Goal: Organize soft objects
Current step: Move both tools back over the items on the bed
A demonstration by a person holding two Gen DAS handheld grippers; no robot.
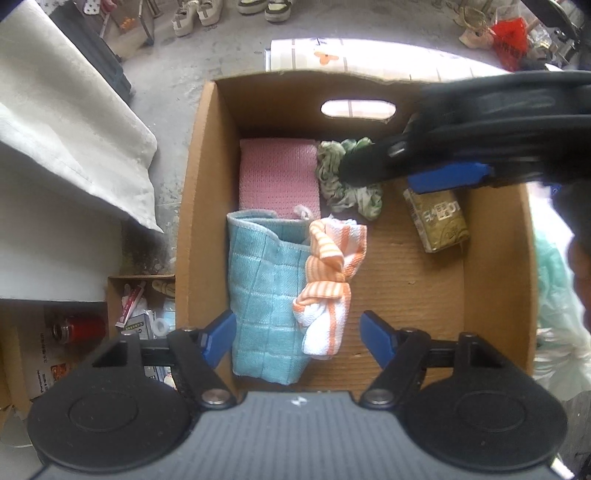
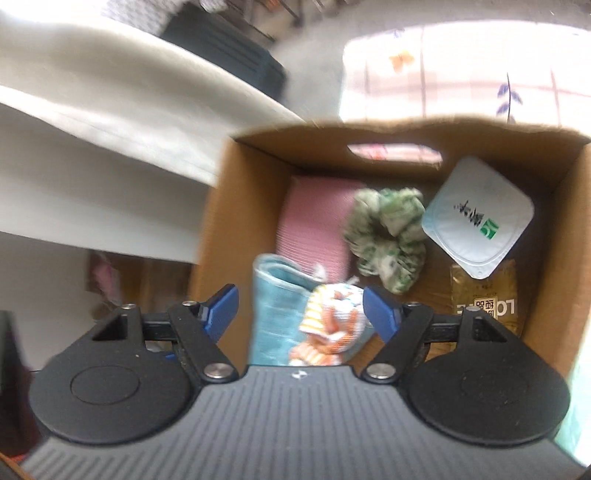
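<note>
With both the left gripper (image 1: pixel 297 338) and right gripper (image 2: pixel 299 314) spread and empty, the loosely knotted orange-striped white cloth (image 1: pixel 328 284) may unravel inside the brown cardboard box (image 1: pixel 495 258) if snagged by one fold.

A white cloth (image 1: pixel 74 129) hung over a surface left of the cardboard box, its edge drooping toward the grey concrete floor (image 1: pixel 166 85). Below it, a smaller open carton (image 1: pixel 140 306) held tubes and packets, and a red can (image 1: pixel 79 328) lay on its side just beside that carton. Several pairs of pale shoes (image 1: pixel 229 11) stood at the far edge of the floor. A flattened white printed sheet (image 1: pixel 369 55) lay behind the box. A red plastic bag (image 1: pixel 511 40) sat at the far right.
</note>
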